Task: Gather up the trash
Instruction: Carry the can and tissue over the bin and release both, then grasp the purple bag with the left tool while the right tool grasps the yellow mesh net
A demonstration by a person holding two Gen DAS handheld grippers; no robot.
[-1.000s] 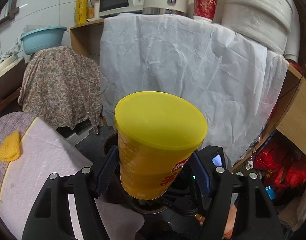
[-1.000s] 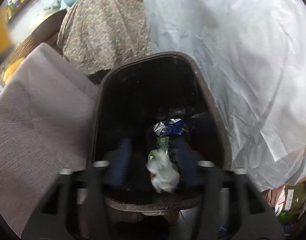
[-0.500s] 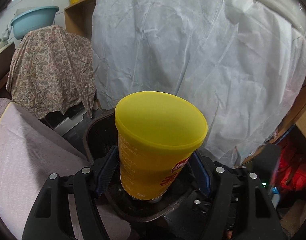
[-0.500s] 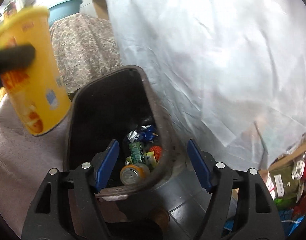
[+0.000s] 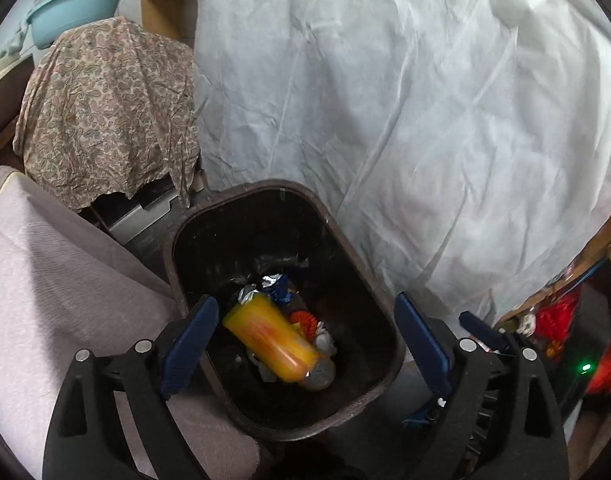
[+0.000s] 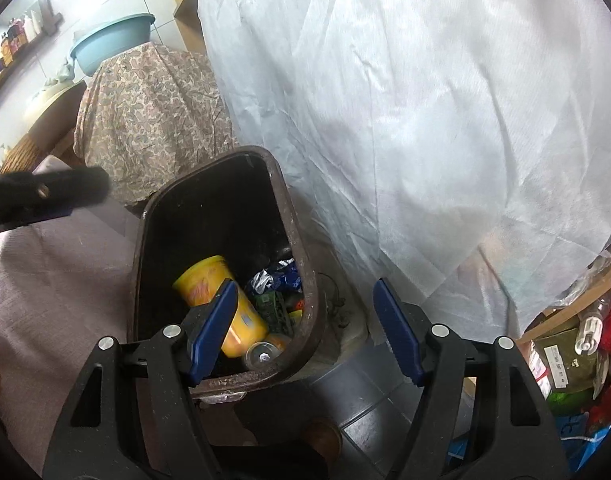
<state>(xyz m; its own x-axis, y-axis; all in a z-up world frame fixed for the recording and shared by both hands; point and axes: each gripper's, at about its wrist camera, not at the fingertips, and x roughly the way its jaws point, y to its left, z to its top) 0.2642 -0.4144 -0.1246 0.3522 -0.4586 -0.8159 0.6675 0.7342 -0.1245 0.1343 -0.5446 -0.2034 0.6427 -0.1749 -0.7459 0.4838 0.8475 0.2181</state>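
Observation:
A dark brown trash bin point(image 5: 357, 264) stands on the floor below both grippers; it also shows in the right wrist view point(image 6: 293, 240). A yellow cup point(image 5: 269, 338) lies on its side inside it, blurred, on top of wrappers and a can; the right wrist view shows the cup point(image 6: 209, 280) too. My left gripper point(image 5: 305, 336) is open and empty above the bin. My right gripper point(image 6: 305, 320) is open and empty over the bin's right rim. The left gripper's finger point(image 6: 45, 196) shows at the left of the right wrist view.
A white sheet point(image 5: 425, 120) hangs behind the bin. A paisley cloth point(image 5: 105, 112) covers furniture at the left, with a teal basin point(image 5: 73, 12) above. A grey cloth-covered surface point(image 5: 65, 288) is at the left. Red bags and clutter point(image 6: 585, 340) are at the right.
The left gripper opened and let go of the yellow cup, which fell into the bin. The right gripper shifted a little to the right of the bin.

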